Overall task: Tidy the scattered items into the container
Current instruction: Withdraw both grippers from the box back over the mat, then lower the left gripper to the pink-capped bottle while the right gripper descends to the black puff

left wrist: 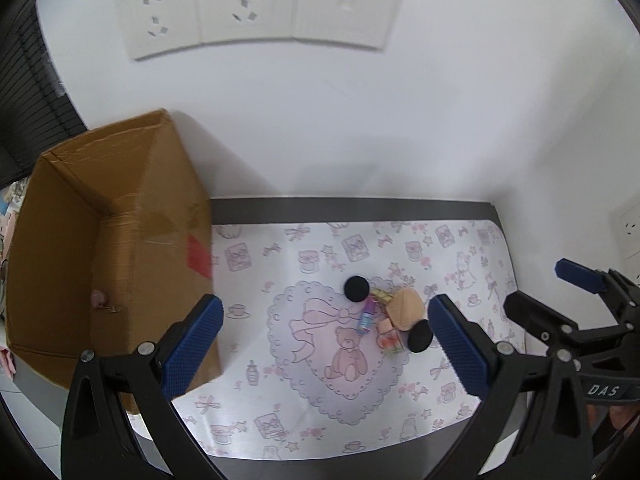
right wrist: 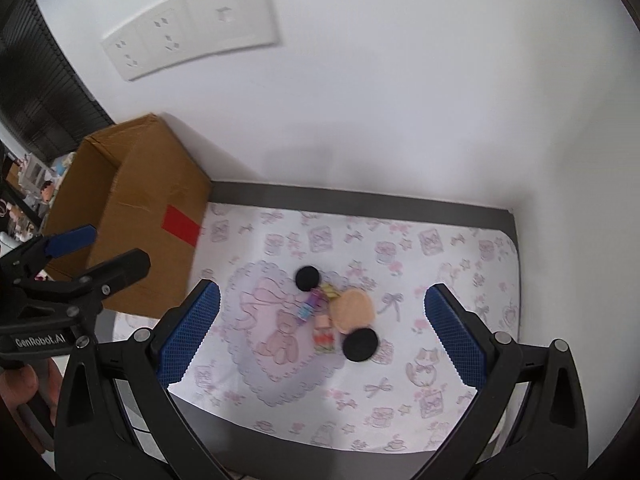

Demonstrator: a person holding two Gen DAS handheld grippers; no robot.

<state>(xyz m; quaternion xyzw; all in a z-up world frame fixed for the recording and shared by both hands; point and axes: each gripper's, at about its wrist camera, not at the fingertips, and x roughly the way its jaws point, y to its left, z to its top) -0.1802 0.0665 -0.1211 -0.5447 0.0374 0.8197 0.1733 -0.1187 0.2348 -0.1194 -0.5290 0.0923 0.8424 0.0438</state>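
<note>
Two claws hang over the tabletop, and both are wide apart with nothing in them. The left claw has blue pads, and so does the right claw. Each one can be seen from the other's camera too, off to the side.

A little heap of small things lies in the middle of the pink and white mat, on the big heart with a teddy bear. There is a black round puff at the back and another black puff at the front. Between them sits a tan puff, touching the front black one. Just beside it are a small purple tube, a little pink jar and a tiny yellow thing too blurry to tell.

The brown cardboard box stands at the left edge, against the white wall, well apart from the heap. It is open, and a small pink thing lies inside on the bottom. White sockets sit high on the wall.
</note>
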